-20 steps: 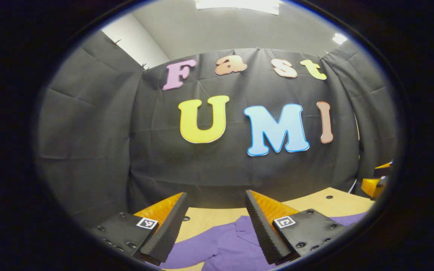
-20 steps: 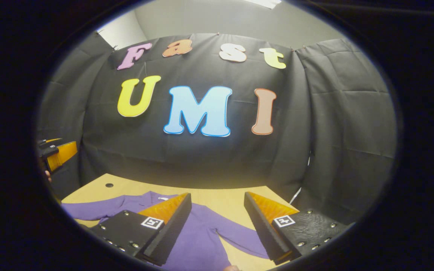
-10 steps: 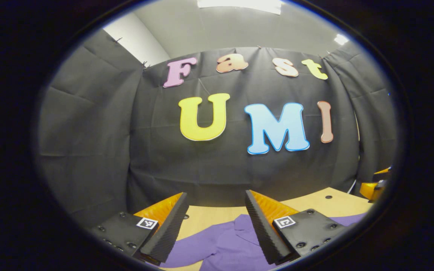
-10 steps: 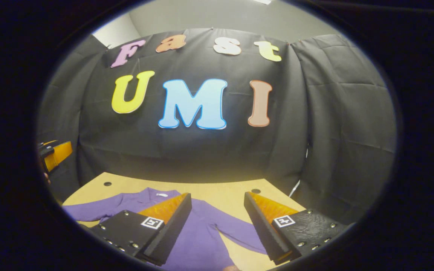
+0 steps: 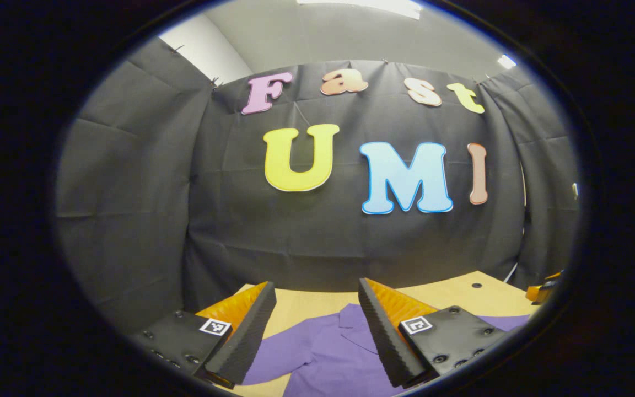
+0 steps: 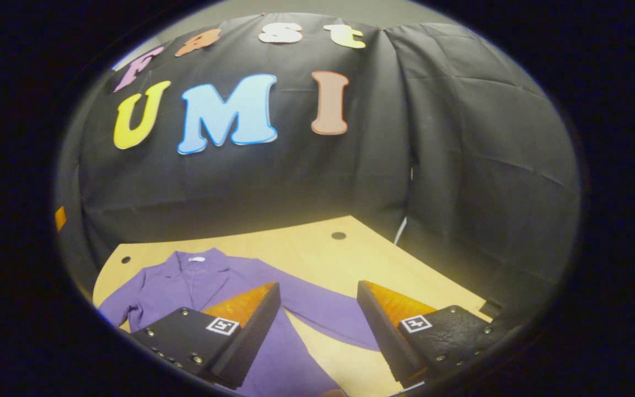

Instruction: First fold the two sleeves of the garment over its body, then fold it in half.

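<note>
A purple long-sleeved garment [image 6: 202, 281] lies flat on the light wooden table [image 6: 317, 253], collar toward the far wall. One sleeve [image 6: 323, 314] stretches out to the right, passing between and below my right gripper's fingers. My right gripper [image 6: 317, 309] is open and held above that sleeve, touching nothing. In the left gripper view, the garment's collar and shoulder [image 5: 323, 347] lie below my left gripper [image 5: 317, 309], which is open and empty. The other gripper [image 5: 541, 291] peeks in at the right edge of the left gripper view.
Black cloth walls close the booth behind and on both sides of the table. Small round holes [image 6: 338, 235] mark the tabletop near its far corners. Bare table lies to the right of the outstretched sleeve.
The right gripper has tilted downward and swung to the right, bringing more table and the right sleeve into view. The left gripper has tipped down slightly. Both have stayed open.
</note>
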`<state>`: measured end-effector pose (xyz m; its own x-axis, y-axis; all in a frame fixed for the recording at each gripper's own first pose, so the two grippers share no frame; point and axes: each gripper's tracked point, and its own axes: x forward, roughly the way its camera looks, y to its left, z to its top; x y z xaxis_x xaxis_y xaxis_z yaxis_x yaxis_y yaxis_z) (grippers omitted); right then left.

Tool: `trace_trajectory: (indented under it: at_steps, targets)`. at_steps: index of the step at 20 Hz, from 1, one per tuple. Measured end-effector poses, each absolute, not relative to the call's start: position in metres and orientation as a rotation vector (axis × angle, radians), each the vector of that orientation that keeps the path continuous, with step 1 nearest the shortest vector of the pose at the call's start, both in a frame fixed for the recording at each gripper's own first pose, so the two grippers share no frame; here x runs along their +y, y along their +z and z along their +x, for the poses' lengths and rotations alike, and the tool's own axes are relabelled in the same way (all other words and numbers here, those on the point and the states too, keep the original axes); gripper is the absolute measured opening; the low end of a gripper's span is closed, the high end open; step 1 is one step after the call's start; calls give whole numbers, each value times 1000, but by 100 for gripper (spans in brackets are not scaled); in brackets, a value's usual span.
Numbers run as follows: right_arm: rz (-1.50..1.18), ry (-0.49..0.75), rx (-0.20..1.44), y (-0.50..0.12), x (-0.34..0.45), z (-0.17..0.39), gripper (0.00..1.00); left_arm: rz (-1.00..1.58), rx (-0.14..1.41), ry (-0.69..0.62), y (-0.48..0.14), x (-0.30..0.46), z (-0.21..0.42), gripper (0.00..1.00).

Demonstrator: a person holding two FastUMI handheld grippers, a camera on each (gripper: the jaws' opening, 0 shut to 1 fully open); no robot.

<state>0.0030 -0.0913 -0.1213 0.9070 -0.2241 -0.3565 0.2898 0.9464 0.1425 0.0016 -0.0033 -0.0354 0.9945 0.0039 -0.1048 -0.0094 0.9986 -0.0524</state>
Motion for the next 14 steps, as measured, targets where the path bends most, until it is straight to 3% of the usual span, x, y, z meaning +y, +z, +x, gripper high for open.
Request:
trace_trajectory:
  at_steps: [14]
  targets:
    - [296, -510, 676, -253, -181, -20, 91, -44, 160, 27, -53, -13, 9, 94]
